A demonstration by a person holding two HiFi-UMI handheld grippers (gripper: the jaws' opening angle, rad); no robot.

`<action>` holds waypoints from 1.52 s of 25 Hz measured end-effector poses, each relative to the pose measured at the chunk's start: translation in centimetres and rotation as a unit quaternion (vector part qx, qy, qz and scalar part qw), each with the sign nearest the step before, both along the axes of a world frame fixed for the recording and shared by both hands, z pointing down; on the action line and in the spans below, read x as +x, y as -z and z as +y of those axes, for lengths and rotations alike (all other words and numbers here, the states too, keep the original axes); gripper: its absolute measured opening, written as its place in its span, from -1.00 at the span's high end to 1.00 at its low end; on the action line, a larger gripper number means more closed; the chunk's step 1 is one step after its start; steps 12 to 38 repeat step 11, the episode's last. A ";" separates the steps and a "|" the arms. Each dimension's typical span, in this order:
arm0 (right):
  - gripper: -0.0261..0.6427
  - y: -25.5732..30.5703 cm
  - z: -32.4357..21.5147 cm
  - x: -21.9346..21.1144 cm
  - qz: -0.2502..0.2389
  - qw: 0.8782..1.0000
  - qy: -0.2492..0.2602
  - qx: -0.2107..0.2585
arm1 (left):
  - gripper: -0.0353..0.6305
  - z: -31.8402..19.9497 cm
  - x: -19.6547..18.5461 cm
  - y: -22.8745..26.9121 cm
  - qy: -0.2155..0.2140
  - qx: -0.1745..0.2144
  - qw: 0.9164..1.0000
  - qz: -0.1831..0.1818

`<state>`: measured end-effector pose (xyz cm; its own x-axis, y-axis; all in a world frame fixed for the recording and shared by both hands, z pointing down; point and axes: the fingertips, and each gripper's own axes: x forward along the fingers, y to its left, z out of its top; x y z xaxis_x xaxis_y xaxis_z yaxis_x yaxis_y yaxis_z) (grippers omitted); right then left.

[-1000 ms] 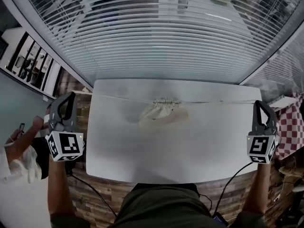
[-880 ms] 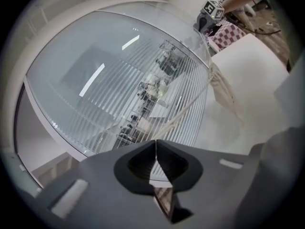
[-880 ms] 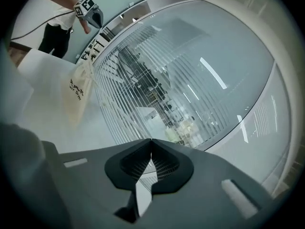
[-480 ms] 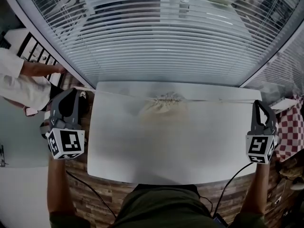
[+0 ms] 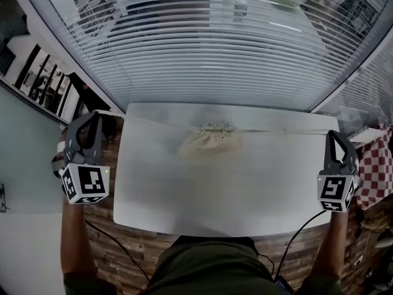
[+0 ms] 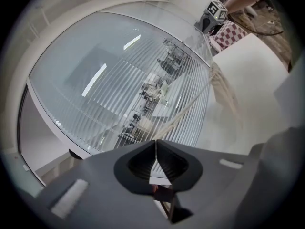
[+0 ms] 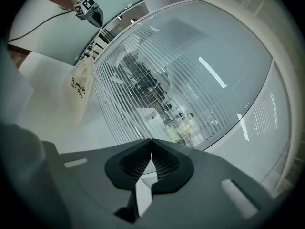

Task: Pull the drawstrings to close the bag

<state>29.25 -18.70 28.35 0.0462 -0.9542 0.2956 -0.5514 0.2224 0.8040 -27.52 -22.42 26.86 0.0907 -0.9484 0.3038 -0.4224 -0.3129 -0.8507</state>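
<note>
A cream drawstring bag lies at the back middle of the white table, its mouth gathered tight. One drawstring runs taut to the left, the other to the right. My left gripper hovers past the table's left edge, jaws shut on the left string, which leads from the bag to its tips. My right gripper is at the table's right edge, jaws shut, with the right string ending at its tips. The bag lies far from both.
Slatted blinds cover the curved window behind the table. A red-checked cloth hangs at the right. A black cable trails from my right gripper past the table's front edge, over a brick-patterned surface.
A person in white at the left has left the view. Both grippers and the bag have hardly moved.
</note>
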 end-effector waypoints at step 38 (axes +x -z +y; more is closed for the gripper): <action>0.88 0.9 1.1 0.0 -0.006 1.000 0.003 -0.009 | 0.85 1.3 0.1 1.7 0.002 -0.010 1.000 -0.009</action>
